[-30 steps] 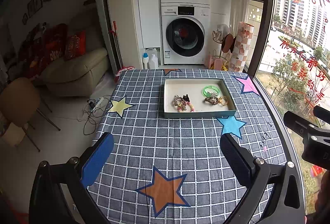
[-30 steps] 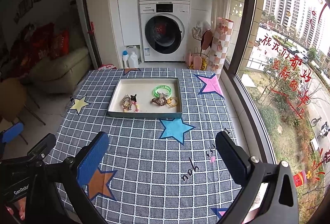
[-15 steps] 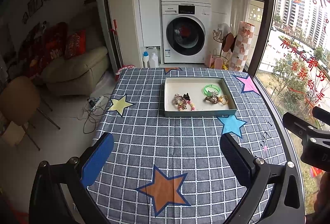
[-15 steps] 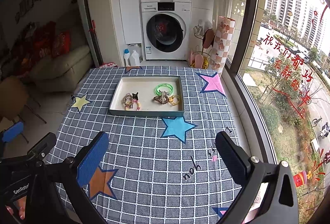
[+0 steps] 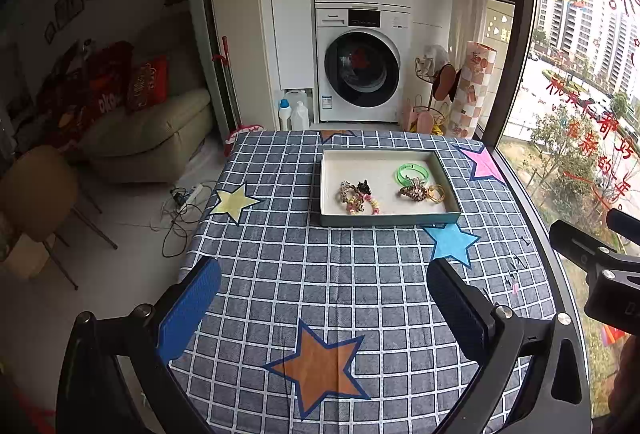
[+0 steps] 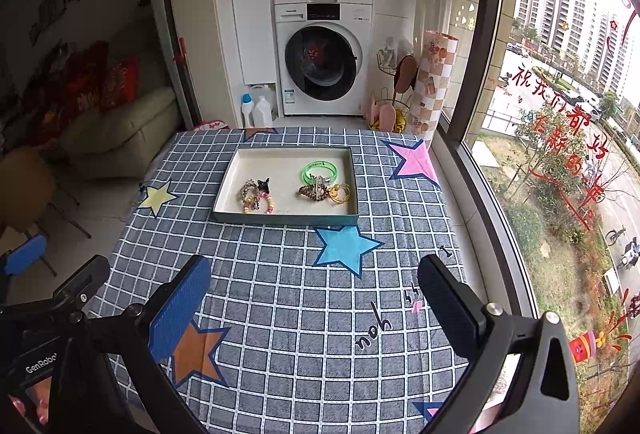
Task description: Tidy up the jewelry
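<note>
A shallow grey tray [image 5: 390, 221] [image 6: 286, 219] lies on the far half of the checked tablecloth. Inside it are a green bangle [image 5: 413, 173] [image 6: 319, 172], a brown beaded piece with yellow rings [image 5: 420, 191] [image 6: 324, 191], and a tangle of bead bracelets with a black clip [image 5: 358, 197] [image 6: 256, 195]. My left gripper [image 5: 324, 306] hangs open over the near part of the table, well short of the tray. My right gripper [image 6: 316, 298] is open too, near the blue star, with nothing between its fingers.
The tablecloth [image 5: 320, 274] carries coloured stars. A window wall [image 6: 540, 114] runs along the table's right edge. Stacked washing machines [image 5: 362, 62] stand behind the table, with a sofa [image 5: 152, 130] and a chair [image 5: 36, 190] to the left.
Both cameras have risen or tilted slightly, so the tray sits a little lower in view. The jewelry has not moved.
</note>
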Action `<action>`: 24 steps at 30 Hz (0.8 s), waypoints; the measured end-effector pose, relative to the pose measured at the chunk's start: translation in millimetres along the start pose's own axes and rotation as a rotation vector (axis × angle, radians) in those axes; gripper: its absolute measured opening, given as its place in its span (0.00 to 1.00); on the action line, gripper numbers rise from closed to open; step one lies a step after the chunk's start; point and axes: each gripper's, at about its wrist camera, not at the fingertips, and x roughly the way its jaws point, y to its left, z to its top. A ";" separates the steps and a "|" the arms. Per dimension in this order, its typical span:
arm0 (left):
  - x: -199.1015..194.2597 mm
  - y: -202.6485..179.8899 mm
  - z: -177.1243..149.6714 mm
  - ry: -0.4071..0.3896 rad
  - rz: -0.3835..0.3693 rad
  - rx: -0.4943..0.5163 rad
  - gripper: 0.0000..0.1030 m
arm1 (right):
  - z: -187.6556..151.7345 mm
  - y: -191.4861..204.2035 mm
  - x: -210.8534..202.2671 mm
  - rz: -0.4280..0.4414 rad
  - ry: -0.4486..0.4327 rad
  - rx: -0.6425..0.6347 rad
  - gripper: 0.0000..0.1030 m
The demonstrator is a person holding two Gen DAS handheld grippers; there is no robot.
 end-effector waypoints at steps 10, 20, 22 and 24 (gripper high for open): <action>0.3 -0.3 -0.1 0.001 0.001 -0.001 1.00 | 0.2 0.4 2.8 0.007 0.005 -0.004 1.00; 3.5 2.0 -3.7 0.011 0.003 -0.009 1.00 | 0.1 0.7 2.8 0.008 0.005 -0.003 1.00; 3.7 2.3 -4.1 0.012 0.003 -0.010 1.00 | 0.5 0.2 2.8 0.007 0.005 -0.004 1.00; 4.0 2.7 -4.1 0.011 0.002 -0.010 1.00 | 0.3 0.5 3.3 0.009 0.006 -0.005 1.00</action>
